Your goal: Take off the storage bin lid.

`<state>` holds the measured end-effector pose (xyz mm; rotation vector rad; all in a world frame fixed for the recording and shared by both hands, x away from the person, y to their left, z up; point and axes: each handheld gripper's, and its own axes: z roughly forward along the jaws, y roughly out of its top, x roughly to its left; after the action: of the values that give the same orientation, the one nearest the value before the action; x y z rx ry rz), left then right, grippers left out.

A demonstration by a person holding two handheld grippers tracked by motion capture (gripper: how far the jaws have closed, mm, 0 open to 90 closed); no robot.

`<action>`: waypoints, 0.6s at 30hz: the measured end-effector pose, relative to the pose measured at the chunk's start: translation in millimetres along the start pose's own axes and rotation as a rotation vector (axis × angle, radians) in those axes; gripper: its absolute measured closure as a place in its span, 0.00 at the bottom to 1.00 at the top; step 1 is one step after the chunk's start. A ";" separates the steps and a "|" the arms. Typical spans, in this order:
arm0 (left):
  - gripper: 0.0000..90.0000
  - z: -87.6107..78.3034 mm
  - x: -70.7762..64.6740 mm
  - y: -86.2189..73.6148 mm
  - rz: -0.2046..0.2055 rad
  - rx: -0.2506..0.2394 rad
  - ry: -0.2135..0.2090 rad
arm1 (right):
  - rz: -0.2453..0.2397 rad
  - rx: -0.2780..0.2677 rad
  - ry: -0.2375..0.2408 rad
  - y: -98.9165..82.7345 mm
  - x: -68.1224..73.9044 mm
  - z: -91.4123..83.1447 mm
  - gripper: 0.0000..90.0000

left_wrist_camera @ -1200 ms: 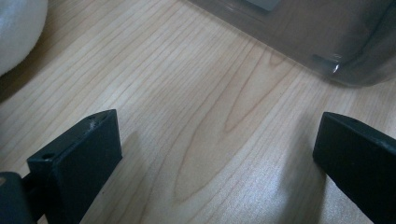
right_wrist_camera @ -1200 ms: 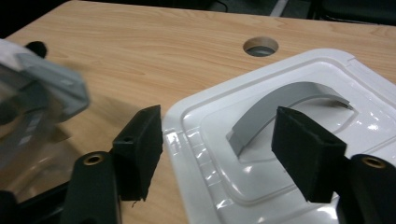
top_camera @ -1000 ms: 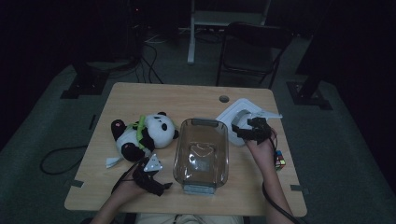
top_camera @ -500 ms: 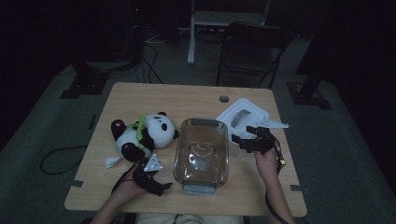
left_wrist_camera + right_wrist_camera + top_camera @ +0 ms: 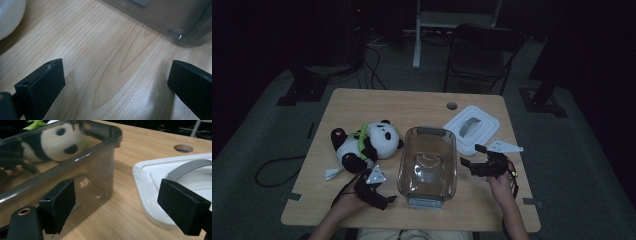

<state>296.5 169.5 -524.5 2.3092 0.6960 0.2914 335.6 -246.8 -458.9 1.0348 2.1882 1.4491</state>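
Waiting with jaws wide open and empty, the right gripper (image 5: 476,161) sits between the clear box (image 5: 427,160) and white lid (image 5: 472,128); the left gripper (image 5: 382,197) too. Next, grab the lid.

A light wooden table (image 5: 362,107) with a round cable hole (image 5: 452,106) near its far edge carries three things. A stuffed panda (image 5: 364,145) lies toward the left edge. A clear plastic box (image 5: 428,162) stands in the middle, reaching almost to the near edge. A white lid (image 5: 472,129) with a grey handle lies flat toward the far right corner, just beside the box.
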 end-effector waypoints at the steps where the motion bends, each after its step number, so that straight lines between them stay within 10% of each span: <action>1: 0.02 0.0 -0.2 0.0 -0.002 0.000 0.001 | -0.007 0.006 0.006 -1.9 0.9 -1.1 0.16; 18: 0.02 1.3 -4.1 1.3 -0.032 -0.001 0.028 | -0.112 0.130 0.184 -43.3 11.8 1.9 0.17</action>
<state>294.1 165.7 -524.6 2.2950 0.7456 0.3092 311.6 -246.8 -496.8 0.8315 2.4561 1.4183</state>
